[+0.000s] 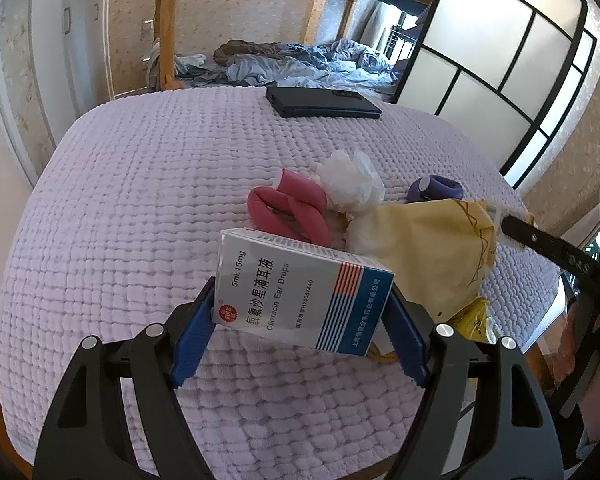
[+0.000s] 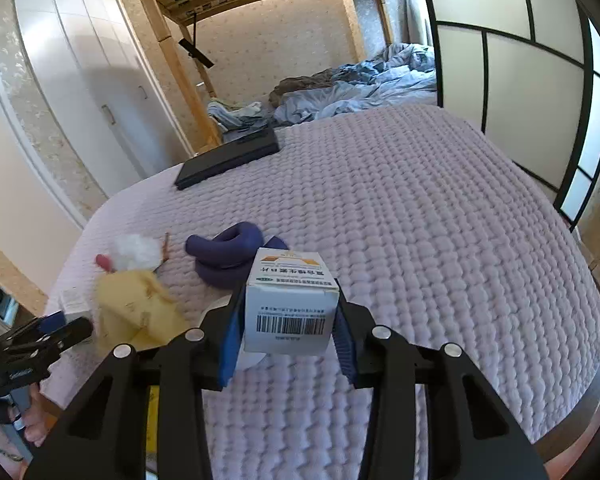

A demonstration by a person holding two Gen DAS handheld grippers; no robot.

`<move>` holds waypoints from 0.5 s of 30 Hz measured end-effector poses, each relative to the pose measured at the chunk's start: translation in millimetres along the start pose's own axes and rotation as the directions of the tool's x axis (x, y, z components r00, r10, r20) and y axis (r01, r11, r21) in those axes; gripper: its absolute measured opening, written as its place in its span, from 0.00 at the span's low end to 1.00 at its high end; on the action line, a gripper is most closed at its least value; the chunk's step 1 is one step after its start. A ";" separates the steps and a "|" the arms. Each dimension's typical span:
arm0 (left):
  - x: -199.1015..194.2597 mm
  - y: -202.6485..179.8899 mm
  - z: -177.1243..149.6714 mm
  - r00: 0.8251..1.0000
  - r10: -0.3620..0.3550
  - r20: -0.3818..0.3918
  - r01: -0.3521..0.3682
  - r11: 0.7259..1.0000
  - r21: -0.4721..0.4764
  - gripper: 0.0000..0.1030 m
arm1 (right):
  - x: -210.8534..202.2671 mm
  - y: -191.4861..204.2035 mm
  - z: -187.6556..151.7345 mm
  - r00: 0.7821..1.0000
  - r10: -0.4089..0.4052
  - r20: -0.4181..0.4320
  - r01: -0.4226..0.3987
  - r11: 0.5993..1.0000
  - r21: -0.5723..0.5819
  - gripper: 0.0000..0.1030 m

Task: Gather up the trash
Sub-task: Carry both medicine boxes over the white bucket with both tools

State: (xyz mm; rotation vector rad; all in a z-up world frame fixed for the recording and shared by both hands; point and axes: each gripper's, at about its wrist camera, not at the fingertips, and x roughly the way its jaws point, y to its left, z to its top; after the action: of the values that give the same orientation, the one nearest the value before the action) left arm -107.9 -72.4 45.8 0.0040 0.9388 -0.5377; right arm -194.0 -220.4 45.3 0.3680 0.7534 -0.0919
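My left gripper (image 1: 302, 300) is shut on a white, red and blue ear drops box (image 1: 300, 280), its blue pads pressing on both ends, above the lilac quilt (image 1: 140, 200). My right gripper (image 2: 290, 308) is shut on a small white box with a barcode (image 2: 290, 320). On the quilt beyond lie a crumpled white tissue (image 1: 352, 182), a yellow paper bag (image 1: 428, 256), a bent pink foam roller (image 1: 288, 212) and a purple foam roller (image 2: 228, 256). The right gripper's black finger (image 1: 540, 240) shows beside the bag in the left wrist view.
A black flat case (image 1: 324, 102) lies at the quilt's far edge. Behind it are rumpled blue bedding (image 1: 320, 60) and a wooden bunk post (image 1: 168, 20). A black-framed sliding screen (image 1: 500, 60) stands at the right, white wardrobe doors (image 2: 80, 60) at the left.
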 end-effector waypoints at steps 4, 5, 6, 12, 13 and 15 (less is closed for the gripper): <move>-6.3 1.9 -3.1 1.000 -0.005 0.006 0.006 1.000 -0.026 0.76 | -9.2 0.7 -7.1 0.999 0.033 -0.016 -0.033 0.999 0.003 0.37; -8.0 1.9 -4.2 1.000 -0.005 0.009 0.006 1.000 -0.030 0.76 | -11.9 0.9 -8.7 0.999 0.038 -0.018 -0.038 0.999 0.004 0.37; -10.5 1.5 -5.5 1.000 -0.007 0.011 0.008 0.999 -0.033 0.76 | -14.5 1.6 -9.8 0.999 0.044 -0.019 -0.044 0.999 0.002 0.37; -21.0 -1.5 -10.8 1.000 -0.010 0.022 0.011 0.999 -0.046 0.76 | -38.5 6.7 -18.9 0.999 0.050 -0.009 -0.051 0.998 -0.037 0.37; -22.3 -1.6 -11.1 1.000 -0.012 0.022 0.013 0.999 -0.052 0.76 | -42.5 7.9 -20.1 0.999 0.051 -0.008 -0.051 0.998 -0.045 0.37; -27.1 -2.5 -13.9 1.000 -0.020 0.020 0.022 0.998 -0.064 0.76 | -49.6 11.1 -22.1 0.999 0.053 -0.008 -0.053 0.997 -0.057 0.37</move>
State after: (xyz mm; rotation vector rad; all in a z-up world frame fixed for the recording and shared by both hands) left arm -132.3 -59.5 58.8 -0.0694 0.9374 -0.5258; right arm -242.3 -204.5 67.6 0.3336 0.7506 -0.0193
